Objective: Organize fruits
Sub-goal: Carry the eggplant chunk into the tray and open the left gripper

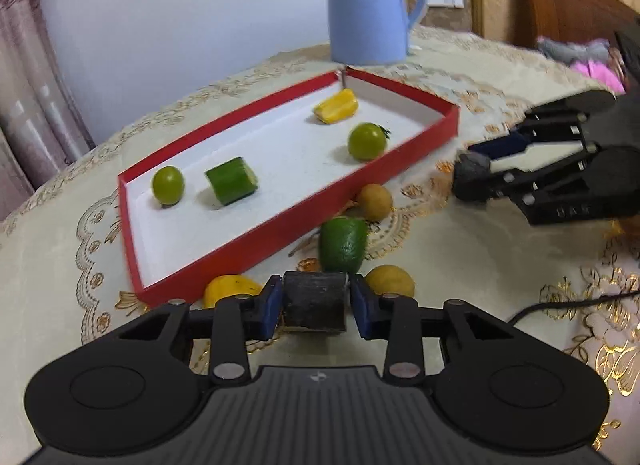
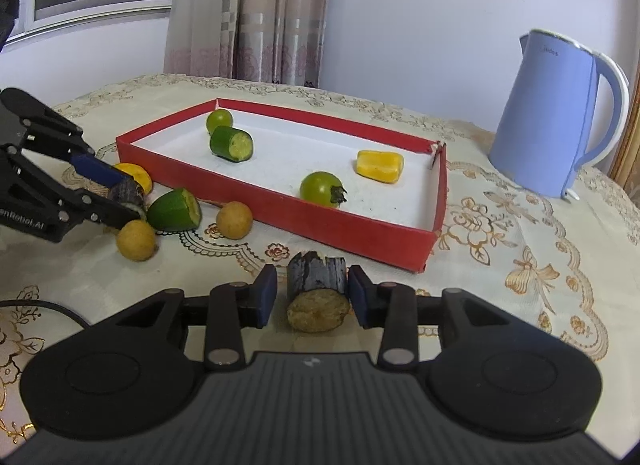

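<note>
L gripper (image 1: 314, 301) clamped on dark fruit chunk (image 1: 315, 299), long axis lying across pads, just short of red tray (image 1: 280, 221) ahead. R gripper (image 2: 312, 297) around second dark chunk (image 2: 317, 289), gap at left pad; grip unclear.

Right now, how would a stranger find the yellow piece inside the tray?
Find the red tray in front of the blue kettle. The yellow piece lies in the corner nearest the kettle, the only yellow, blocky thing among green pieces.
</note>
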Tool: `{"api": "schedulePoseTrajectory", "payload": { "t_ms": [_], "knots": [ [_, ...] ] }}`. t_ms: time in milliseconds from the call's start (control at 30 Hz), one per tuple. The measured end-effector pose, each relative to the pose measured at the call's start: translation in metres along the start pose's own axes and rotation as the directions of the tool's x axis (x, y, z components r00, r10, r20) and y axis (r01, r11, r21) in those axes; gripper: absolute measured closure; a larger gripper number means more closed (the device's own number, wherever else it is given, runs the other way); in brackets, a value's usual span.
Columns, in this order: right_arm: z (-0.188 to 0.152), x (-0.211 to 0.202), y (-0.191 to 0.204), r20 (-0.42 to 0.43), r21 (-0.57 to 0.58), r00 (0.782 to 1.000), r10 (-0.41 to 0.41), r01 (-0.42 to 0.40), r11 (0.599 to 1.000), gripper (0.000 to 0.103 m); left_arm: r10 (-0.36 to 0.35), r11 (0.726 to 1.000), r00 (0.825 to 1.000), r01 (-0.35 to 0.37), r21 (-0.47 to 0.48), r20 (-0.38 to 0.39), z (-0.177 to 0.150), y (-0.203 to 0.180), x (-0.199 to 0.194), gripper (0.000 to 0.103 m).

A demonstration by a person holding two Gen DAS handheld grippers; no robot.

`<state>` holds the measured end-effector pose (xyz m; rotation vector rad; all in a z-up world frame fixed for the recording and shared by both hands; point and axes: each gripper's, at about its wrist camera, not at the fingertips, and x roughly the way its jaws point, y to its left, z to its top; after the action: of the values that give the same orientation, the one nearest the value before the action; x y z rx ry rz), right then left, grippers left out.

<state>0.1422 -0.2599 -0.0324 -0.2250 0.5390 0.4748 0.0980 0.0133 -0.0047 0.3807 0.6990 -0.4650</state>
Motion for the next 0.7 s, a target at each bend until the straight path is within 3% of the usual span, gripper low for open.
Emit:
{"api": "schedulePoseTrajectory", "payload": {
  "t_ms": [100,233,700],
  "knots": [
    [-0.001,0.0,0.0,-0.001,0.001,1.0,0.002,-0.002,1.0,0.068,0.017,1.0,1.0,-0.017,0.026,0.003,-0.001,-0.009,0.004,0.066],
    [-0.001,0.002,-0.004,0.001,0.008,1.0,0.005,-0.005,1.0,0.071,-0.01,0.999,1.0,0.011,-0.033,0.02,-0.005,-0.003,0.0,0.068],
    [-0.001,-0.004,0.0,0.018,0.0,1.0,0.008,-0.008,1.0,0.072,0.061,0.99,0.993,-0.047,-0.134,0.1,-0.007,0.002,-0.025,0.068]
  ]
}}
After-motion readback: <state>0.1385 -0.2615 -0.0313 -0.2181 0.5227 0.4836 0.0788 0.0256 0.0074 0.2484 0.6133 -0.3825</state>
